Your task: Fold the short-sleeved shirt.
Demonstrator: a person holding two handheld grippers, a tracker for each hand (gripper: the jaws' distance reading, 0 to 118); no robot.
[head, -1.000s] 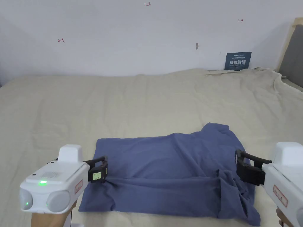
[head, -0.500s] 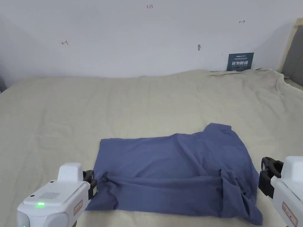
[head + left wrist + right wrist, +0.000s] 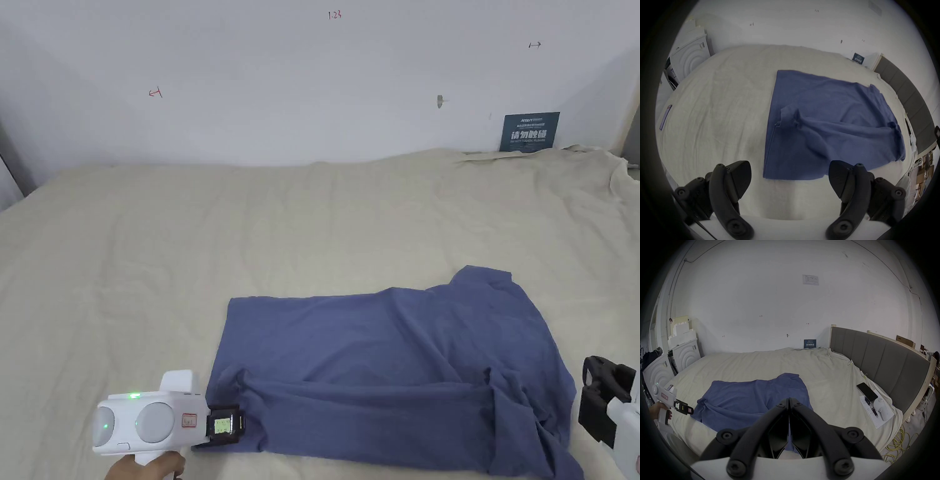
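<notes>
Head view, blue shirt [image 3: 400,362] on bed, dark wall sign [image 3: 530,131], lettering illegible.

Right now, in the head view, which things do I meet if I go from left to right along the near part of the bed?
White left hand-held gripper → blue short-sleeved cotton shirt lying partly folded on the beige bed sheet → black jaws of the right hand-held gripper at the picture's right edge.

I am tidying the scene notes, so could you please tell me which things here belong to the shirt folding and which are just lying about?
Belongs to the job:
blue shirt, partly folded on the bed sheet
left gripper, jaws open
right gripper, jaws shut, empty

Just lying about:
black phone
paper sheet
white gadget
blue sign
grey headboard
</notes>
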